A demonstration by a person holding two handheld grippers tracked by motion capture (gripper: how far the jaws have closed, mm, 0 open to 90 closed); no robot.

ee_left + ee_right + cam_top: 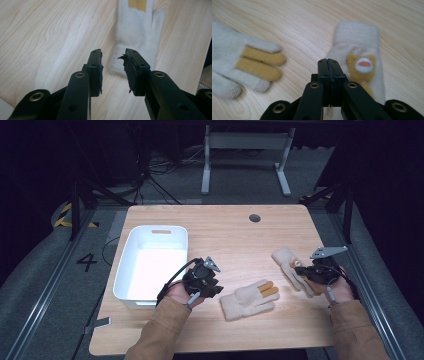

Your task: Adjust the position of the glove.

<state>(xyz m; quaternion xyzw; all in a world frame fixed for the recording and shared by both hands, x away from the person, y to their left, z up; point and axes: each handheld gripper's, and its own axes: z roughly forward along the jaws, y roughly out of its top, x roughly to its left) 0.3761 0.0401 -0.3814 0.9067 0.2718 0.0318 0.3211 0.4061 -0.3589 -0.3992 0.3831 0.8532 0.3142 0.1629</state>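
Observation:
Two cream knit gloves lie on the wooden table (225,230). One glove (250,299) with mustard-yellow fingers lies palm up near the front middle; it is also seen as the glove (140,27) and the glove (227,50). My left gripper (214,289) hovers just left of its cuff. In the left gripper view the left gripper (113,56) is open, with nothing between the jaws. The second glove (289,264), with a bear patch, lies at the right. My right gripper (304,271) is over its fingers. That gripper (328,61) is shut above the bear glove (359,42).
A white plastic bin (159,227) stands on the table's left part, just behind my left hand. A round cable hole (255,217) sits near the far edge. Beyond the table are a desk frame (245,150) and cables on the floor.

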